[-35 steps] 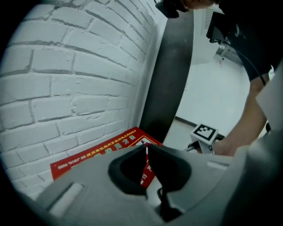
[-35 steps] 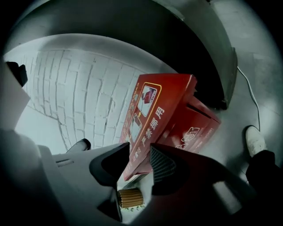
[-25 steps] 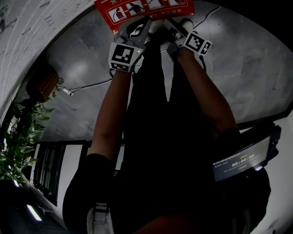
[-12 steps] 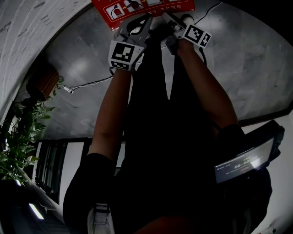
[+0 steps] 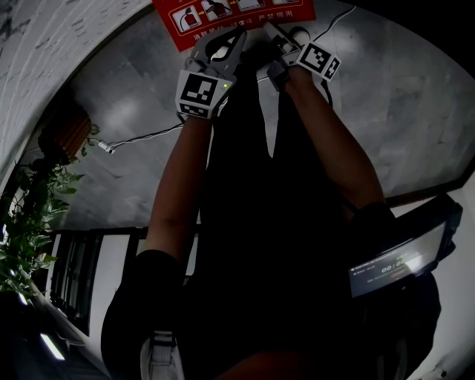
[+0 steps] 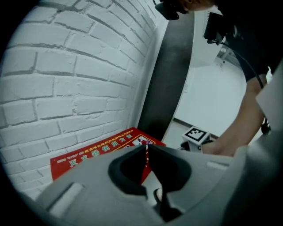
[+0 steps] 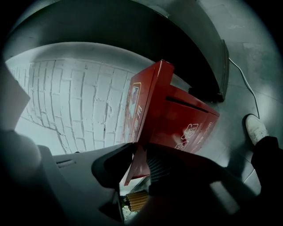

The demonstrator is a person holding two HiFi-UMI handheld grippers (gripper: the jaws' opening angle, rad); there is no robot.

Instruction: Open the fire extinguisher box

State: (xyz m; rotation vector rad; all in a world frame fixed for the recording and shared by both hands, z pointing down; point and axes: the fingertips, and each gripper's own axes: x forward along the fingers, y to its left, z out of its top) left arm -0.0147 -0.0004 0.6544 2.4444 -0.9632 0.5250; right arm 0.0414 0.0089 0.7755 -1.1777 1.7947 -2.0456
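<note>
The red fire extinguisher box stands at the foot of a white brick wall, at the top of the head view. In the right gripper view its lid stands raised and tilted above the box body. My right gripper has the lid's lower corner between its jaws, which are closing on it; the ribbed pad touches the lid. In the head view the right gripper sits at the box's edge. My left gripper is shut with nothing in it, just above the box's printed top, beside the right one.
White brick wall behind the box, with a dark pillar next to it. A cable runs over the grey floor. A leafy plant stands at the left. A person's white shoe is near the box.
Both grippers have shifted slightly toward the box. The right gripper's marker cube has moved a little up and right.
</note>
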